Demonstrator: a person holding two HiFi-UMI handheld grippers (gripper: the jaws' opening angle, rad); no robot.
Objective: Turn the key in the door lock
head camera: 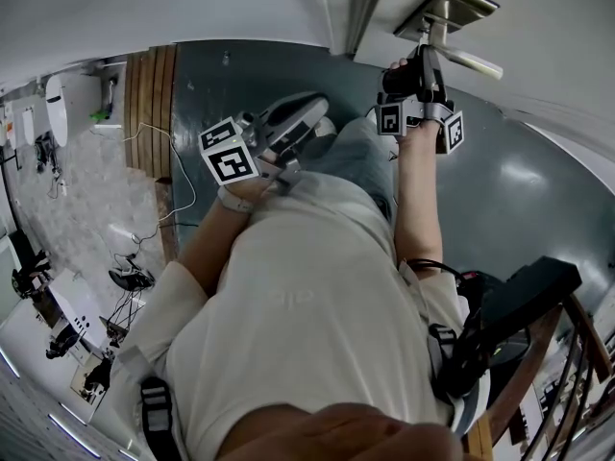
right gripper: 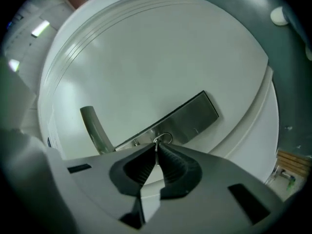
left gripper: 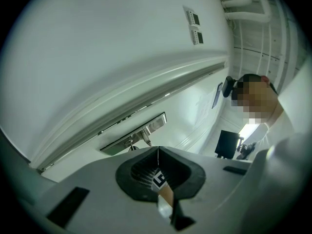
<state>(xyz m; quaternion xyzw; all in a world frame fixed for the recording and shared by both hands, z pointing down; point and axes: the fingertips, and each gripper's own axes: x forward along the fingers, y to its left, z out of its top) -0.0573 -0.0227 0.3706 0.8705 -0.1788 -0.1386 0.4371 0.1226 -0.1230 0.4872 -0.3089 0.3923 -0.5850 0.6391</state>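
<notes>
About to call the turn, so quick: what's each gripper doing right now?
Left gripper: closed, nothing between its jaws.
Right gripper: closed on the key at the door lock plate.

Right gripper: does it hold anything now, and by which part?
The right gripper is shut on the key in the lock plate, pinching its outer end with the jaw tips, right beside the small key ring.
</notes>
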